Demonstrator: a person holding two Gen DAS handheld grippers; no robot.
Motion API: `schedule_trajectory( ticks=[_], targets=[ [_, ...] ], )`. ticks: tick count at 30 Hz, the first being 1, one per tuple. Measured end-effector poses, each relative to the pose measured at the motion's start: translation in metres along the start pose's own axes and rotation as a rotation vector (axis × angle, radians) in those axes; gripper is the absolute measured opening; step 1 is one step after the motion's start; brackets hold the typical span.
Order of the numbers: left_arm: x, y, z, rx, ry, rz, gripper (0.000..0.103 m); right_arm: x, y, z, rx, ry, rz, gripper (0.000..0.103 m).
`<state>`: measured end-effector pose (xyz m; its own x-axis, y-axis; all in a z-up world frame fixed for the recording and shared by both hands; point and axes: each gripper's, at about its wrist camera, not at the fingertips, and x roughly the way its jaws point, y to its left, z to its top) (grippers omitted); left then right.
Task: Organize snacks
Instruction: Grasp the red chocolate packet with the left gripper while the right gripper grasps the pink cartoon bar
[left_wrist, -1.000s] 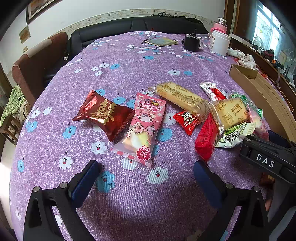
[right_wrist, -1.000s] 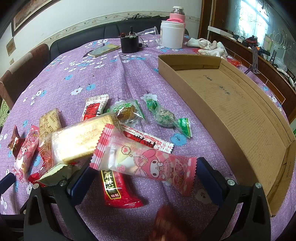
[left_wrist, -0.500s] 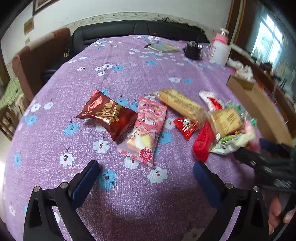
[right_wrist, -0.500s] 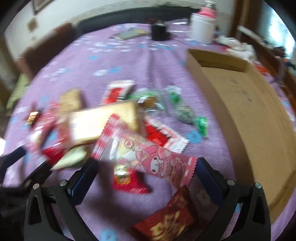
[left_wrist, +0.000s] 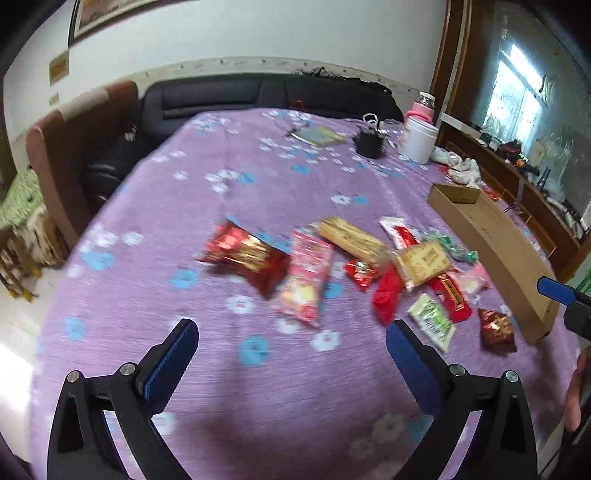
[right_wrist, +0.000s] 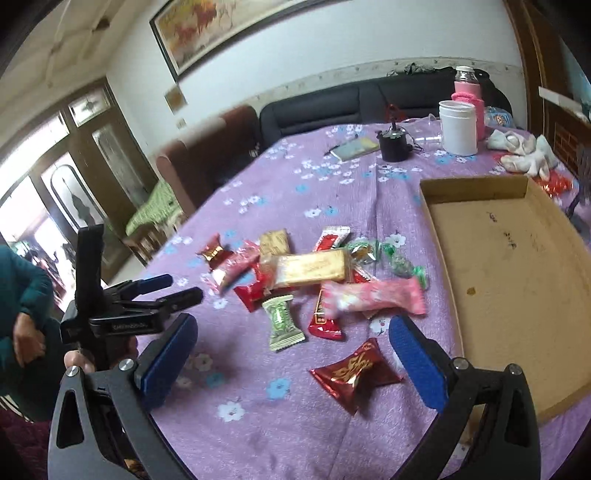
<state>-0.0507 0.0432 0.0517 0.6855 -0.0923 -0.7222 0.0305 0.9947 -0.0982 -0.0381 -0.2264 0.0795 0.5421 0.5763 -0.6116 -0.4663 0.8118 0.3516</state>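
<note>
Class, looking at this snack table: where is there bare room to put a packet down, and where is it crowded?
Free: the brown cardboard tray is empty inside. The purple flowered tablecloth is bare between the snack pile and the black cup, and at the near edge by the left gripper. Crowded: the middle, around the long golden biscuit pack.

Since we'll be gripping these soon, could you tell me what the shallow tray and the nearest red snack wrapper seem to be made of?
The tray looks like plain matte brown cardboard: dull, with faint stains. The red snack wrapper looks like glossy metallised plastic film, given its bright glints, gold print and crinkled twisted ends.
</note>
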Motion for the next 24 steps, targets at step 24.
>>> schedule_trajectory(
  ticks=[24],
  targets=[
    [0.094, 0.045, 0.066, -0.374, 0.238, 0.141, 0.074, -0.001, 0.010, -0.007, 0.007, 0.017, 0.090, 0.103]
  ],
)
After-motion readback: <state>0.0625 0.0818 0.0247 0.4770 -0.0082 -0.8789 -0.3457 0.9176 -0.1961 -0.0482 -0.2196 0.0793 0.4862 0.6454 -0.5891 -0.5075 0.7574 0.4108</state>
